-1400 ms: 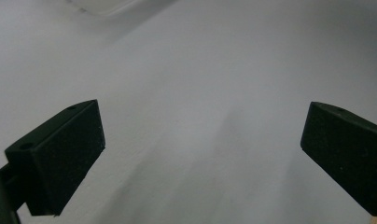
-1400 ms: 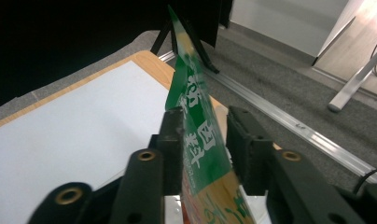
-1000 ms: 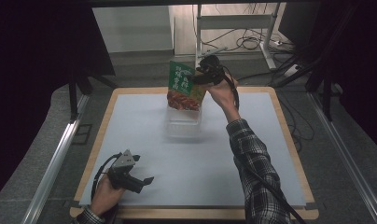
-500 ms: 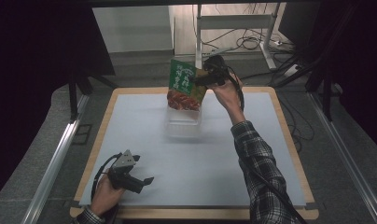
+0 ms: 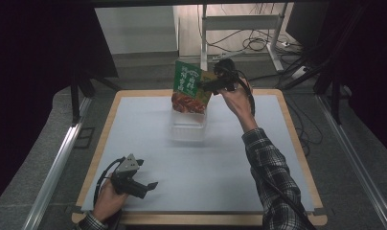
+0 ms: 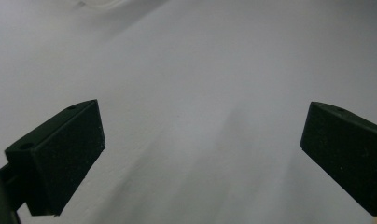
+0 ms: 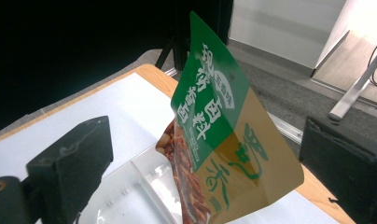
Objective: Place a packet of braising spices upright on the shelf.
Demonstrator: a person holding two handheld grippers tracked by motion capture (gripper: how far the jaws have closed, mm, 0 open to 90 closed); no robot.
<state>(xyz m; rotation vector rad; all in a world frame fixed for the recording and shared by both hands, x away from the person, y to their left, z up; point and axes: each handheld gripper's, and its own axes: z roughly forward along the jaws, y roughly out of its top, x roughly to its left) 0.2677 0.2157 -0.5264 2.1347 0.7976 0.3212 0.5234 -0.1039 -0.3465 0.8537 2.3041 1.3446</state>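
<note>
A green and tan snack pouch [image 5: 187, 88] stands tilted with its bottom in a clear plastic container [image 5: 187, 128] at the far middle of the white table mat [image 5: 258, 158]. My right gripper [image 5: 209, 86] is at the pouch's upper right edge. In the right gripper view the pouch [image 7: 214, 130] fills the gap between the wide-apart jaws, and the container [image 7: 130, 196] lies below it. I cannot tell whether either jaw touches the pouch. My left gripper [image 5: 146, 186] rests low over the near left of the mat, open and empty [image 6: 200, 149].
A wooden rim [image 5: 297, 139] borders the mat. Beyond the far edge are a metal stand [image 5: 203, 33], floor cables [image 5: 258, 45] and dark frame posts. A metal rail [image 5: 57, 163] runs along the left.
The right hand and gripper have shifted slightly to the right at the pouch's top. The pouch stays tilted in the container. The left gripper has not moved.
</note>
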